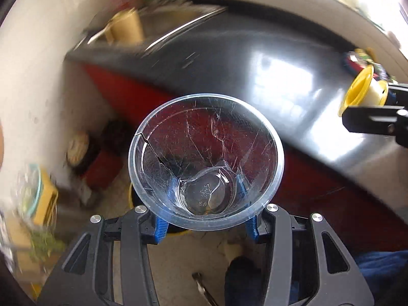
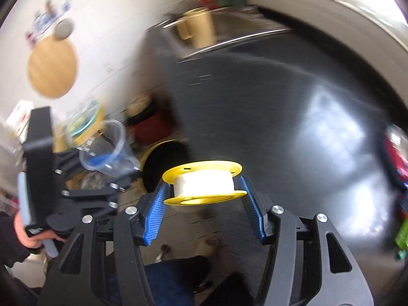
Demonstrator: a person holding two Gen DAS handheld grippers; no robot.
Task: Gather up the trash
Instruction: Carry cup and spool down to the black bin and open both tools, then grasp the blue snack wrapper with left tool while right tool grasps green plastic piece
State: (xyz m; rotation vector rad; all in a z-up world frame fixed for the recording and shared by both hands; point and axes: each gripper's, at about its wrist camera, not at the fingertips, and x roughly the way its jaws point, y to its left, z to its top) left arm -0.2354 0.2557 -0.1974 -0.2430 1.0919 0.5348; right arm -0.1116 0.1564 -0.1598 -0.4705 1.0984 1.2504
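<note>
Left claw (image 1: 206, 199) grips a cracked clear plastic cup (image 1: 204, 158) by its narrow base, blue pads pressed against either side and the open mouth facing the camera; a split runs down from the rim on the cup's left. From the right wrist view the same left claw (image 2: 107, 163) appears at the left edge with the cup (image 2: 109, 148) tilted in it, a hand (image 2: 28, 232) wrapped round the handle below. Right claw (image 2: 204, 191) is closed on a yellow spool (image 2: 204, 181) wound with pale thread, its blue fingers (image 2: 155, 206) touching the spool's flanges on both sides; in the left wrist view that spool (image 1: 362, 89) shows at the far right, held in the black right claw (image 1: 367, 107).

Behind both claws spreads a dark, glossy bench (image 2: 293, 107), with window glare on its surface. At its far end sits a sink (image 2: 229, 30) with a tan cylinder (image 2: 199, 25) standing in it. A round wooden board (image 2: 52, 68) hangs on the white wall to the left. Below the bench edge, near the cup, is a round yellow-rimmed bin (image 2: 163, 163) with a dark inside, and beside it a red and black container (image 2: 150, 125). Much of the background is blurred.
</note>
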